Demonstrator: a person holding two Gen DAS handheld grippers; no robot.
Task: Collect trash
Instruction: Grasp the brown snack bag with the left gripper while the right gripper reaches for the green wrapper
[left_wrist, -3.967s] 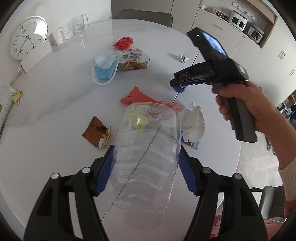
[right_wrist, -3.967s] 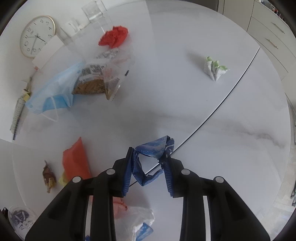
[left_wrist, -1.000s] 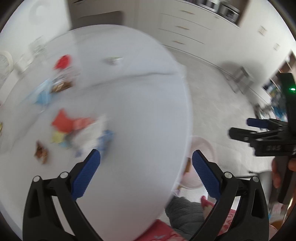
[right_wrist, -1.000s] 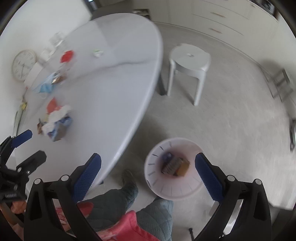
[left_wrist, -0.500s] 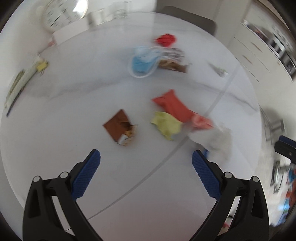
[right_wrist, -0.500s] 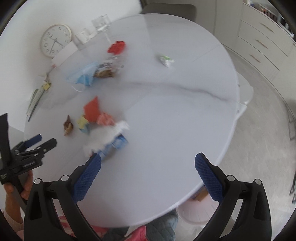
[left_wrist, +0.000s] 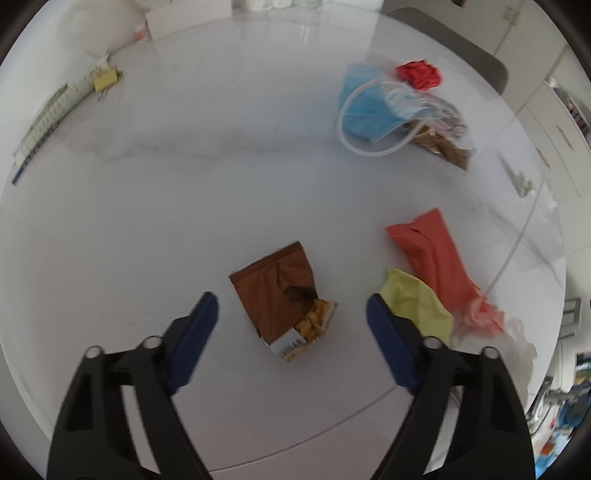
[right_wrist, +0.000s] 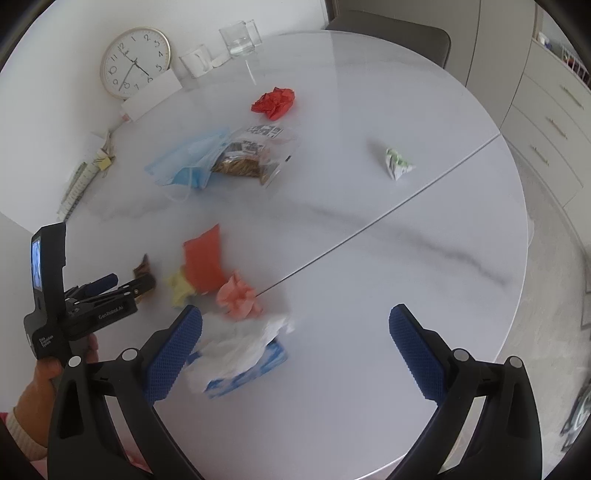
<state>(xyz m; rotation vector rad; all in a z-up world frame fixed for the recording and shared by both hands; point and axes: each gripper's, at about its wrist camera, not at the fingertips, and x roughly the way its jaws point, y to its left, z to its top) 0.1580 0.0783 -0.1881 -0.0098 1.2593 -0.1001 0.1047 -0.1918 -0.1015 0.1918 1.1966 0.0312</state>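
The left gripper (left_wrist: 291, 325), jaws closing but apart around the torn brown snack packet (left_wrist: 286, 299), could spill crumbs onto the bench (left_wrist: 184, 192); the right gripper (right_wrist: 295, 347) gapes empty.

Legible markings are few. The left gripper (right_wrist: 125, 286), seen in the right wrist view well to the left of that camera's own fingers, carries "GenRobot.AI" in white on its black body; smaller white lettering on its handle is too small to read. The wall clock (right_wrist: 135, 62), far beyond the fingers, shows numerals 1 to 12. Print on the brown snack wrapper (left_wrist: 284, 297), between the left fingers, and on the clear bag (right_wrist: 255, 151), is unreadable.
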